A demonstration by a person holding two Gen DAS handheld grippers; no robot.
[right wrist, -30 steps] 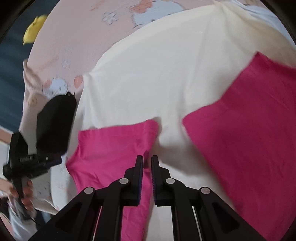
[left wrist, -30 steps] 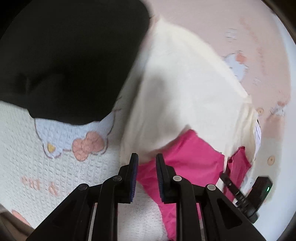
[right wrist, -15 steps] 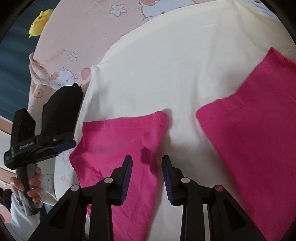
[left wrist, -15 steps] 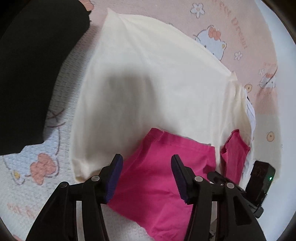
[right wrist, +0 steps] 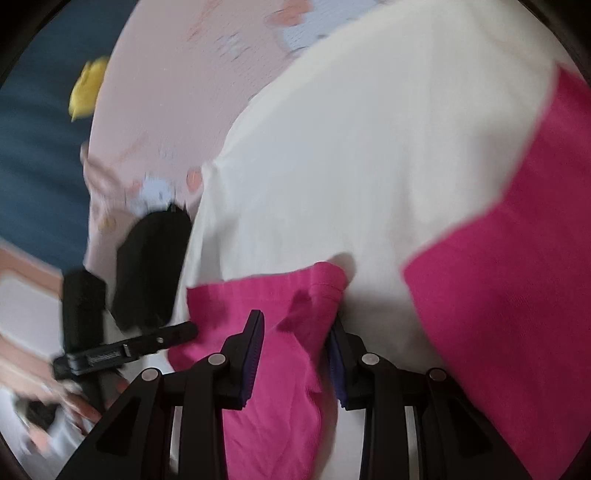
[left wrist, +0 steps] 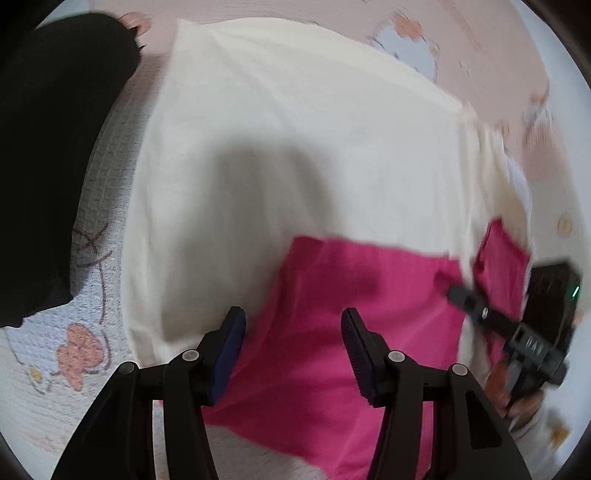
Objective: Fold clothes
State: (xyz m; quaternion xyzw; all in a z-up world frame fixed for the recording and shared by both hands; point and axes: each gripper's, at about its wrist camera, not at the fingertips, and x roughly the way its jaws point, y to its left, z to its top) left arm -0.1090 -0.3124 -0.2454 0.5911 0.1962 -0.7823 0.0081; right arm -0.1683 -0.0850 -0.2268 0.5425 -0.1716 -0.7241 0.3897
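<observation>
**Both sleeves folded in, both grippers let go**

Over the cream short-sleeved shirt (left wrist: 295,140) with bright pink sleeves, spread on a pink cartoon-print blanket (left wrist: 480,29), the left gripper (left wrist: 293,328) hangs with jaws parted, nothing pinched; they have just been opening. Its folded-in pink sleeve (left wrist: 351,314) lies directly below and ahead on the shirt. The right gripper (right wrist: 295,336) is likewise released, jaws just opened, astride the other pink sleeve (right wrist: 266,299) without pressing it. The shirt's long axis runs away from both grippers, so each looks equally near its own side for a lengthwise fold.
</observation>
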